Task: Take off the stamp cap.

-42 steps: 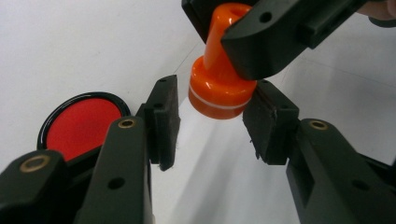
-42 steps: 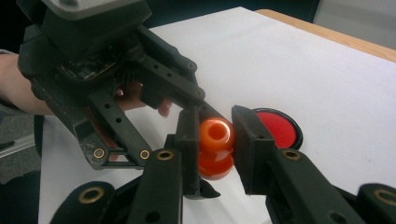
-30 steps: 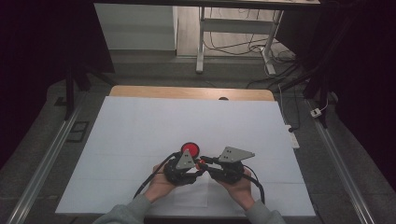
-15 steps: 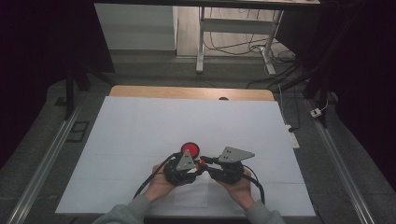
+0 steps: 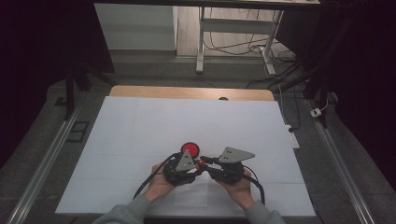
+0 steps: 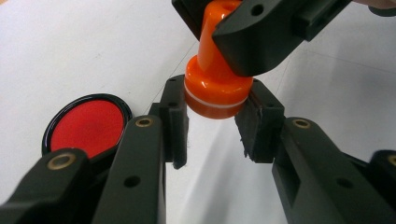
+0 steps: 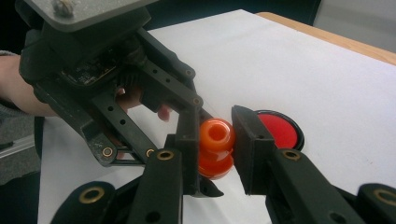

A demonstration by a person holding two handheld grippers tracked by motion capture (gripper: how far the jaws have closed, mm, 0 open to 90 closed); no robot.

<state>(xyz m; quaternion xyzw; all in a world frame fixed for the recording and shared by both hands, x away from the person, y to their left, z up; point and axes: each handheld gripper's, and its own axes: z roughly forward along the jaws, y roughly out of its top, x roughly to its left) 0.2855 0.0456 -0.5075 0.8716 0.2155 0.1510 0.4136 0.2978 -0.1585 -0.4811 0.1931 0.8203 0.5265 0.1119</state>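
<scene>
An orange stamp (image 6: pixel 215 91) with a knob handle is held between both grippers just above the white sheet. My left gripper (image 6: pixel 214 122) is shut on its wide base, with a pad pressing each side. My right gripper (image 7: pixel 215 136) is shut on the stamp's handle (image 7: pixel 216 133) from the opposite side. In the high view the two grippers meet tip to tip near the table's front, the left gripper (image 5: pixel 196 164) and the right gripper (image 5: pixel 204 162). A round red ink pad (image 5: pixel 190 149) in a black rim lies flat on the sheet just behind them.
A white sheet (image 5: pixel 140 126) covers most of the table, with a wooden edge (image 5: pixel 187 92) at the far side. Metal rails (image 5: pixel 56 149) run along both sides. A white power strip (image 5: pixel 292 138) lies off the right edge.
</scene>
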